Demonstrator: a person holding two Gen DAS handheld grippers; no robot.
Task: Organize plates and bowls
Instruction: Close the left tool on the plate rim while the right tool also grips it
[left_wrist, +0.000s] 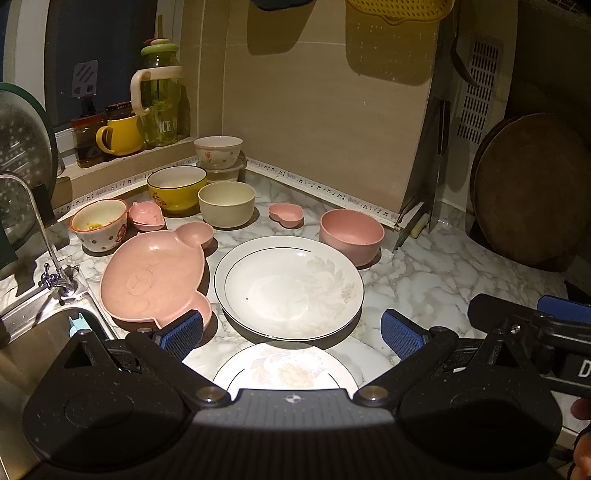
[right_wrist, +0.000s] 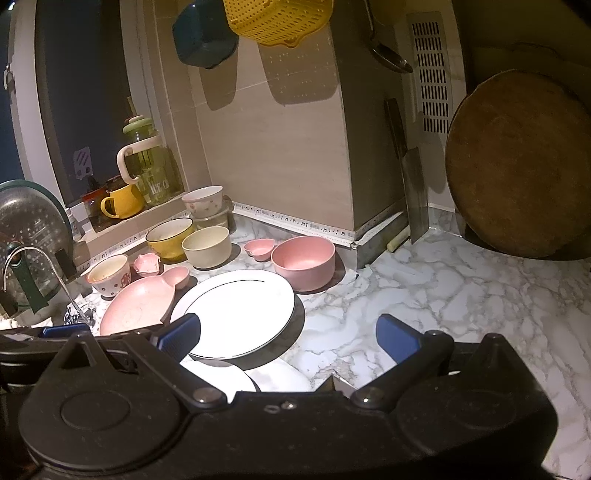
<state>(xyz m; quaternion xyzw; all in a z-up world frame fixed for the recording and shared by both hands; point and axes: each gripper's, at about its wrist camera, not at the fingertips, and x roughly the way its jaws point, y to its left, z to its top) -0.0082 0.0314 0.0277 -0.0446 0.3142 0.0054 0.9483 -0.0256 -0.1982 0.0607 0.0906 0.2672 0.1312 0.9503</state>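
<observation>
A large white plate (left_wrist: 288, 284) with a thin dark rim lies on the marble counter, and a smaller floral white plate (left_wrist: 284, 369) sits just in front of it, under my left gripper (left_wrist: 291, 334), which is open and empty above them. A pink pig-shaped dish (left_wrist: 155, 273) lies left of the large plate. Behind stand a pink bowl (left_wrist: 351, 234), a cream bowl (left_wrist: 226, 203), a yellow bowl (left_wrist: 177, 186) and a dotted bowl (left_wrist: 99, 221). My right gripper (right_wrist: 288, 339) hangs open and empty over the large white plate's (right_wrist: 236, 314) right edge and bare counter.
Two small pink heart dishes (left_wrist: 285, 213) (left_wrist: 146, 216) sit among the bowls. A steel sink (left_wrist: 48, 332) and tap (left_wrist: 33, 221) lie at the left. A round wooden board (right_wrist: 517, 166) and a cleaver (right_wrist: 413, 199) lean against the back wall. Marble counter (right_wrist: 461, 295) stretches right.
</observation>
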